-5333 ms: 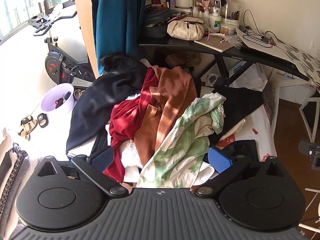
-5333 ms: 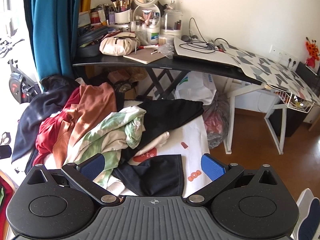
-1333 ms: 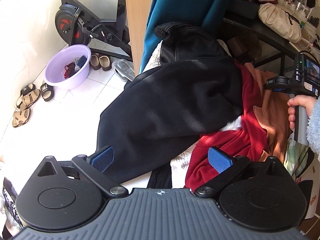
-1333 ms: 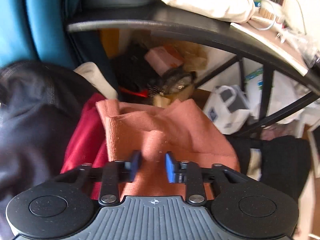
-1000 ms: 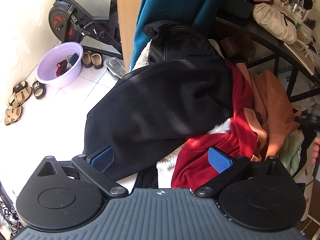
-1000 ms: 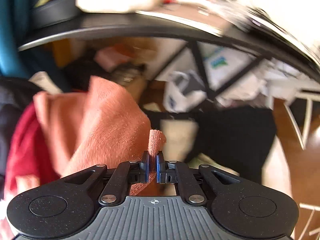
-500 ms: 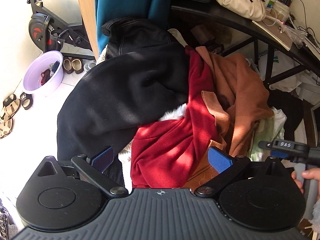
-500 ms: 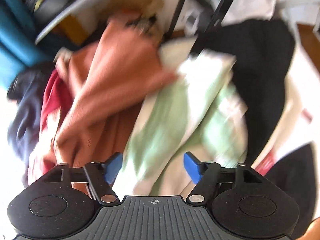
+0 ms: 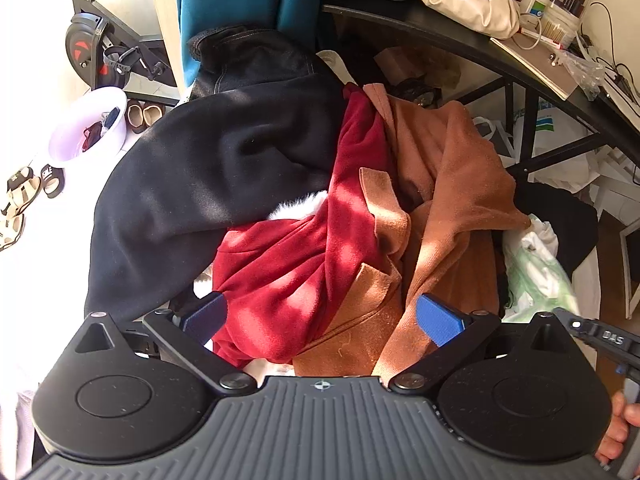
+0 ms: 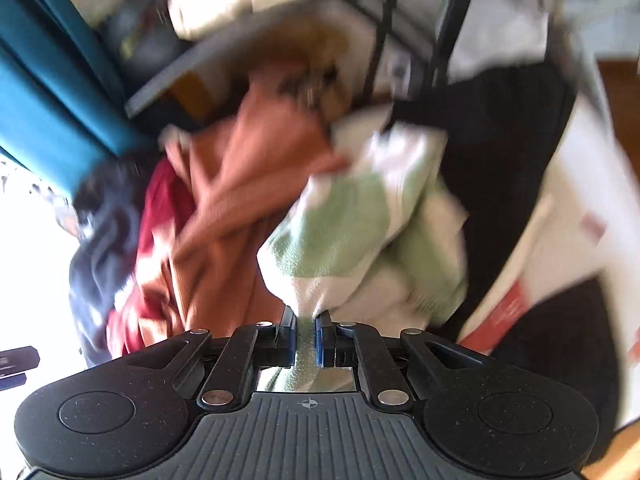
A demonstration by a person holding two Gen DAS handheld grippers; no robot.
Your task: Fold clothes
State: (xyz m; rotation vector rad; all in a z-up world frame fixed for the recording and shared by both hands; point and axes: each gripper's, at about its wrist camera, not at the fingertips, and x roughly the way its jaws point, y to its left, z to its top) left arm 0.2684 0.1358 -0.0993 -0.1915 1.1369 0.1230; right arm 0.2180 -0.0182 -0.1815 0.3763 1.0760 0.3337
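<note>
While the right gripper (image 10: pixel 306 338) has its jaws pinched nearly shut on a bunched edge of the green-and-white garment (image 10: pixel 360 232), the left gripper (image 9: pixel 320 316) hangs over the heap with its jaws spread wide and nothing between them. That garment lies on the right side of the clothes pile, against the rust-orange top (image 9: pixel 452 184), which lies against the red fleece (image 9: pixel 304 264) and the black sweatshirt (image 9: pixel 208 176) toward the left. Motion blur hides what surface carries the pile. The cloth looks light, soft and limp, so it will likely sag and drag its neighbours when lifted. A second hold at a hem or shoulder corner should spread it flat.
</note>
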